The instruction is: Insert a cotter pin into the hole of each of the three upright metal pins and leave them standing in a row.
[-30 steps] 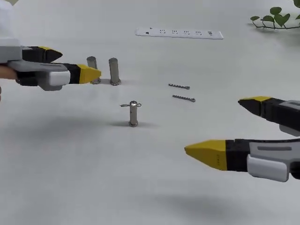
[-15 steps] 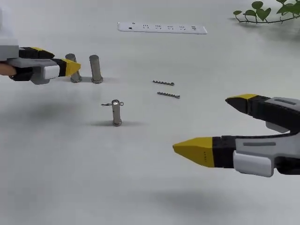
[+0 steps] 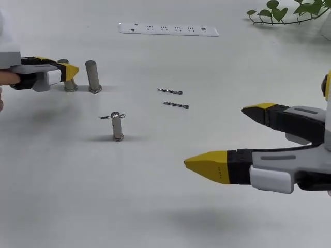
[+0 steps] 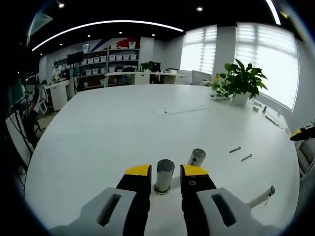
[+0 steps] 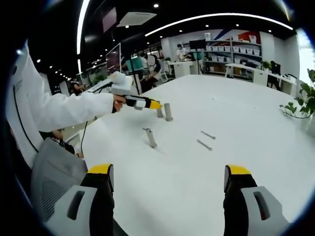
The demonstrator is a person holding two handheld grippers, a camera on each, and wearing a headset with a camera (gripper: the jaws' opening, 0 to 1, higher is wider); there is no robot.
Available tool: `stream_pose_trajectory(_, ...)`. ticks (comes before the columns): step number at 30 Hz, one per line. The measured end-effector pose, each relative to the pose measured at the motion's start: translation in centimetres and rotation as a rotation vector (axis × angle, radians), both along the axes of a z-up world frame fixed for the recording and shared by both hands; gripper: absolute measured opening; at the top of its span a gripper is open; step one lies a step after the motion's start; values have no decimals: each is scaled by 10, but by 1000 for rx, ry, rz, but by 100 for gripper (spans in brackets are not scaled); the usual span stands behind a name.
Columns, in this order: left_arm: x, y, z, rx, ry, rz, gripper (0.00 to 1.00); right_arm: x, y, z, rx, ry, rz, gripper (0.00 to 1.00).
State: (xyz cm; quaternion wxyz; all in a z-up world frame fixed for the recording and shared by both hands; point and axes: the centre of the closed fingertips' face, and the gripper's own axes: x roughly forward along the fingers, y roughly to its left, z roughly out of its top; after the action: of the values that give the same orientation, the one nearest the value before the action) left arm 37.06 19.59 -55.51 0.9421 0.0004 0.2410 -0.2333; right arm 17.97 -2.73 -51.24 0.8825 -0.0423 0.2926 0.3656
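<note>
Two bare upright metal pins stand side by side at the far left, the left pin and the right pin. My left gripper is open, its jaws on either side of the left pin with small gaps. The second pin stands just beyond. Nearer me, a third upright pin has a cotter pin through its hole. Two loose cotter pins lie flat at mid-table. My right gripper hangs wide open and holds nothing, low at the right.
A white power strip lies at the far side of the white table. A leafy plant trails in at the back right. A person's white sleeve reaches behind the left gripper.
The head camera has panned, sliding everything leftward in the picture. My left gripper keeps its place at the leftmost pin. The right gripper stays open in much the same spot.
</note>
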Motion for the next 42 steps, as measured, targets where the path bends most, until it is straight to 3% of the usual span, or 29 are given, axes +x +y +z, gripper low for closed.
stream_pose_trajectory(7,2,-3,-5,8,1,-5,15,1,-2,1,5,5,-14,91)
stream_pose_trajectory(8,1,-3,-6,19,-2,-8,14,2,-3,1,8,9,-27,91)
stream_pose_trajectory(9,3,1,-7,72,-21,-8,12,3,-5,0,9,12,-34,91)
stream_pose_trajectory(10,2,0,-7,88,-30,-19,11,4,-6,-2,9,15,-40,91)
stream_pose_trajectory(15,-1,-1,-6,83,-23,-29,10,2,-9,-4,2,28,-46,91)
stream_pose_trajectory(20,-2,-4,-5,114,-42,-45,10,2,-7,-3,6,24,-43,91)
stream_pose_trajectory(24,-3,-2,-4,121,-26,-28,10,2,-4,-2,6,21,-33,91)
stream_pose_trajectory(27,-6,0,2,122,-32,-23,9,1,-1,0,13,15,-25,90)
stream_pose_trajectory(29,-9,2,12,76,-34,8,9,1,1,1,9,12,-15,90)
stream_pose_trajectory(32,-16,4,26,55,-44,21,9,0,1,3,12,7,-8,90)
stream_pose_trajectory(34,-21,5,37,10,-34,52,9,1,1,5,15,4,-16,91)
stream_pose_trajectory(36,-28,6,46,21,-39,43,9,1,2,6,18,1,-12,91)
stream_pose_trajectory(37,-28,8,51,53,-58,25,9,1,2,7,20,-2,-12,91)
stream_pose_trajectory(42,-44,4,71,81,-63,1,9,-2,7,11,28,-17,14,90)
